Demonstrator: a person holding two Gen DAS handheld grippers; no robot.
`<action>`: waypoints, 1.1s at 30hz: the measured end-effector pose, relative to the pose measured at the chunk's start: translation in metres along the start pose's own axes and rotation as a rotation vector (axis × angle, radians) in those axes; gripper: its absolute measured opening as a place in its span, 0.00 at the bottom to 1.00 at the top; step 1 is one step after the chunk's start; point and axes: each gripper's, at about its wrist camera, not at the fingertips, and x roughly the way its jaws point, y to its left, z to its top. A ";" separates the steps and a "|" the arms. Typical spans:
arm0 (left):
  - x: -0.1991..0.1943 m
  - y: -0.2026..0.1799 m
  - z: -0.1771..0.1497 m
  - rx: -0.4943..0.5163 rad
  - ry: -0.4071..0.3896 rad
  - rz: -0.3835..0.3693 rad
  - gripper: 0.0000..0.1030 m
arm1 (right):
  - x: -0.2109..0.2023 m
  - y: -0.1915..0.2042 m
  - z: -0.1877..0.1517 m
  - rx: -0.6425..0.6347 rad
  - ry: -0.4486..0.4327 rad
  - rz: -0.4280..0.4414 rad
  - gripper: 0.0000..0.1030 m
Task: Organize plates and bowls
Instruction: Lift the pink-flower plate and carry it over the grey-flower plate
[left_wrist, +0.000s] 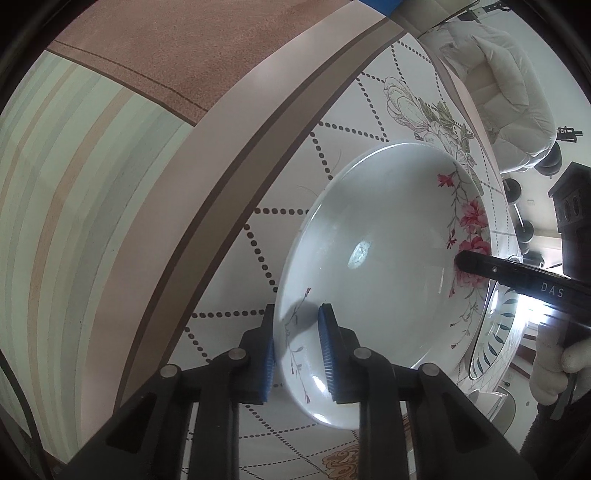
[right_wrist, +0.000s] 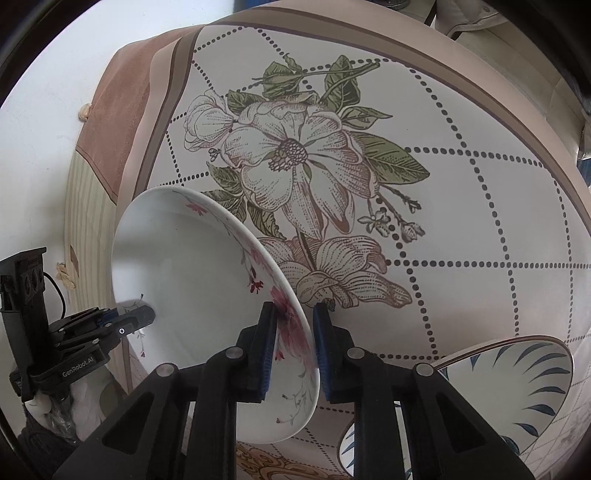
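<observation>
A white deep plate with pink flowers (left_wrist: 369, 240) sits over the flowered tablecloth, held at two opposite sides. My left gripper (left_wrist: 299, 347) is shut on its near rim, one blue pad outside and one inside. My right gripper (right_wrist: 293, 350) is shut on the flowered rim of the same plate (right_wrist: 184, 258), which looks tilted there. Each wrist view also shows the other gripper's finger on the far rim: the right one (left_wrist: 465, 262) and the left one (right_wrist: 147, 315). A blue-leaf patterned bowl (right_wrist: 517, 387) stands right beside the plate, also seen as a sliver (left_wrist: 495, 332).
The tablecloth (right_wrist: 461, 184) with its big flower print and dotted grid covers the table. Its brown-banded edge (left_wrist: 221, 184) runs close to the left of the plate, with striped floor beyond. A white padded jacket (left_wrist: 509, 92) lies past the far edge. A gloved hand (left_wrist: 554, 369) holds the right gripper.
</observation>
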 end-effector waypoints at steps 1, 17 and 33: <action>0.000 0.000 0.000 0.000 -0.005 0.000 0.18 | 0.000 0.000 0.000 0.006 -0.003 0.002 0.21; -0.016 0.003 0.001 0.041 -0.043 0.071 0.17 | 0.003 -0.016 -0.042 0.131 0.006 0.087 0.15; -0.037 -0.025 -0.022 0.101 -0.085 0.083 0.16 | -0.031 -0.029 -0.088 0.175 -0.077 0.131 0.12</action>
